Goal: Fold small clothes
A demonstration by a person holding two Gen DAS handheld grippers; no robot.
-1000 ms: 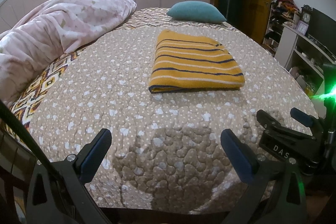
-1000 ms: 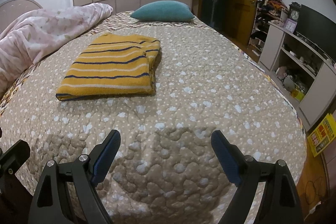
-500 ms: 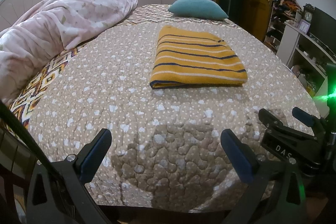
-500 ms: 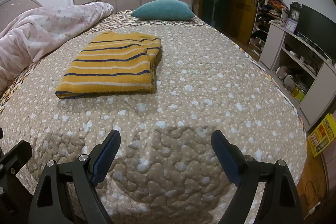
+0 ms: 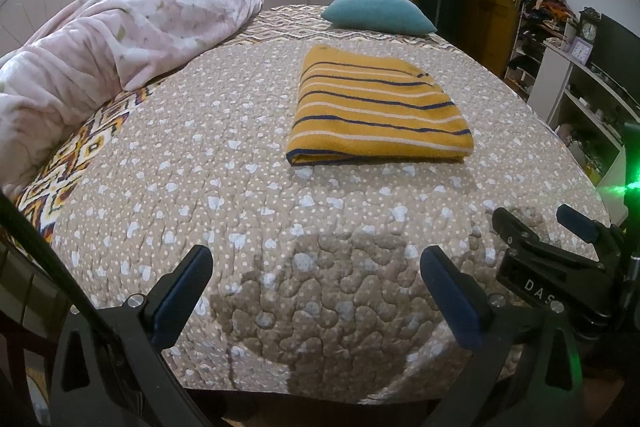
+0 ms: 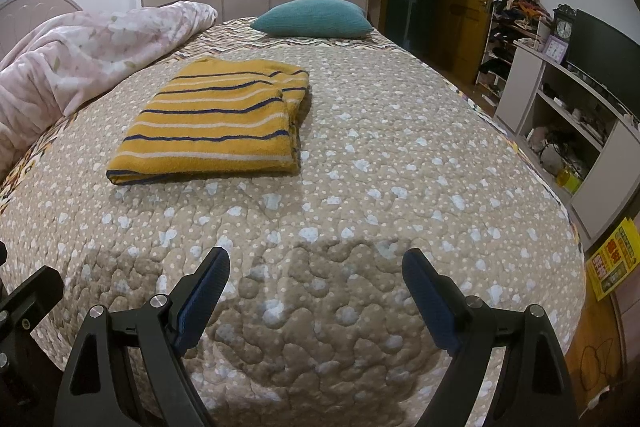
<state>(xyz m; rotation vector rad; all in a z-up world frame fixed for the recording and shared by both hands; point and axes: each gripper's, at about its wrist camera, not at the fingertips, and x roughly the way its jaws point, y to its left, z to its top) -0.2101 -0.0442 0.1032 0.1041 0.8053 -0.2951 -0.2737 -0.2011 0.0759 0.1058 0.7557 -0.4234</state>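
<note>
Striped yellow garment lies folded into a neat rectangle on the quilted bed, mid-mattress, well apart from both tools. Fold looks finished; judged step is retreat or a last check.

Doing it well: leave the stack alone unless tidying. In the right wrist view the right side of the garment shows a loose layer bunched at the edge, slightly uneven. If squaring it, come in low from the near edge, pinch only that top layer, tug it flush, release without dragging the whole pile. Terry-like knit probably grips the quilt, so a sideways pull could skew the rectangle.

Left hand-held gripper: jaws spread wide, nothing between them, hovering over the foot end of the bed, not clearly touching the quilt. Right hand-held gripper: also spread wide, empty, same height near the foot edge; its body also shows at the right of the left view.

Teal pillow sits at the far end beyond the garment, pink blanket heaped along the left side. Neither touches the garment.
</note>
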